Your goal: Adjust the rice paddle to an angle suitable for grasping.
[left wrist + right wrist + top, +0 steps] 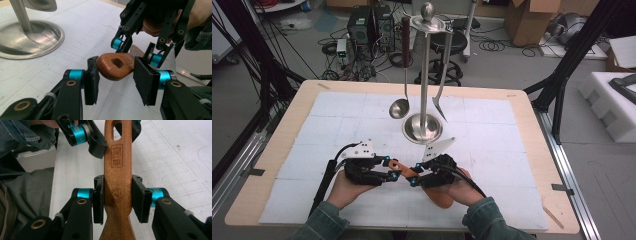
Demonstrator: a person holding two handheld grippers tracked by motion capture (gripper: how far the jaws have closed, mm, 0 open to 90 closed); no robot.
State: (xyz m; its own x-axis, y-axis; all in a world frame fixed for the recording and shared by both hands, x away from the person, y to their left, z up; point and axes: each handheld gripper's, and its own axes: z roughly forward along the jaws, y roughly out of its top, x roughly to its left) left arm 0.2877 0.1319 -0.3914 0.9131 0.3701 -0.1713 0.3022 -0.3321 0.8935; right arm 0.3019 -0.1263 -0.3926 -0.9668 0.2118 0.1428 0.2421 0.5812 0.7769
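A wooden spatula [405,170] is held level just above the white mat, between both grippers. My left gripper [394,170] has its pads pressed on the handle's tip, where the hanging hole [117,63] is. Its own view shows that tip [110,71] squeezed between the black pads [91,80]. My right gripper [416,178] is shut on the handle [117,170] farther down, both pads flat against its sides just below the burnt-in stamp. The blade [443,199] pokes out under the right hand. The two grippers face each other, fingertips nearly touching.
A steel utensil stand [425,75] rises from a round base [411,131] just beyond the hands. A ladle [400,107] and a metal turner [440,105] hang from it. The white mat [492,150] covers the wooden table. Cables, boxes and equipment lie on the floor behind.
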